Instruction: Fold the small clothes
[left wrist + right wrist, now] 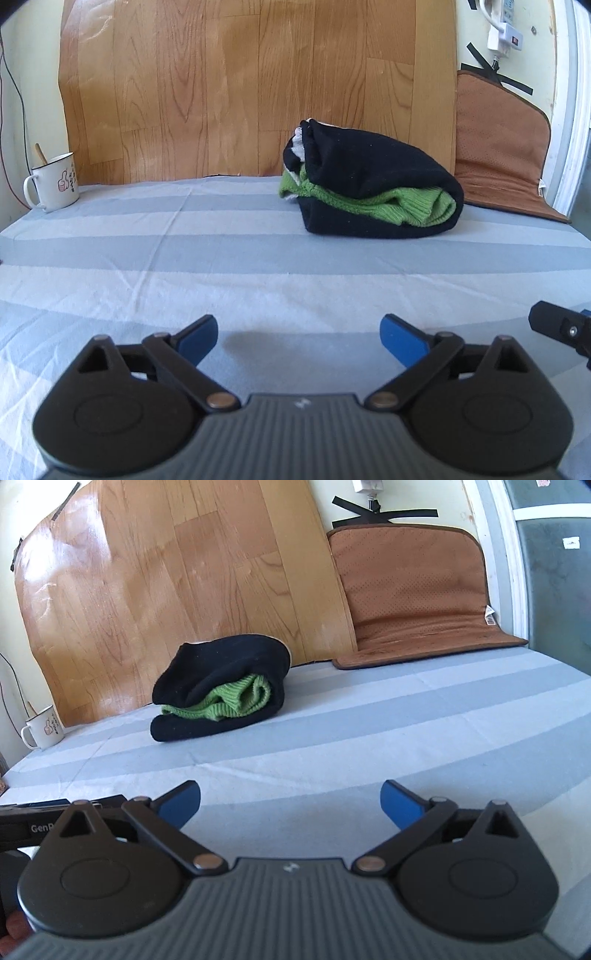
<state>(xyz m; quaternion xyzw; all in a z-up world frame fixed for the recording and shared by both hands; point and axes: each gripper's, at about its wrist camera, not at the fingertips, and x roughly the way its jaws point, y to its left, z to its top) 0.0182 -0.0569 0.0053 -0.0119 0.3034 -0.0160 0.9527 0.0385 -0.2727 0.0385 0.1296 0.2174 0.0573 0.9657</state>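
Observation:
A folded bundle of small clothes [373, 184], black outside with a green knit layer and a bit of white inside, lies on the striped blue-and-white sheet [184, 258] near the back. It also shows in the right wrist view [221, 690]. My left gripper [299, 338] is open and empty, low over the sheet, well in front of the bundle. My right gripper [291, 805] is open and empty, also well short of the bundle. The right gripper's tip shows at the right edge of the left wrist view [561, 328]. The left gripper's body shows at the left of the right wrist view [55, 812].
A white enamel mug [53, 182] with a wooden stick stands at the back left, also in the right wrist view [42, 727]. A wood-pattern sheet [240, 85] leans on the wall. A brown pad [498, 155] leans at the back right. A power strip [502, 26] hangs above.

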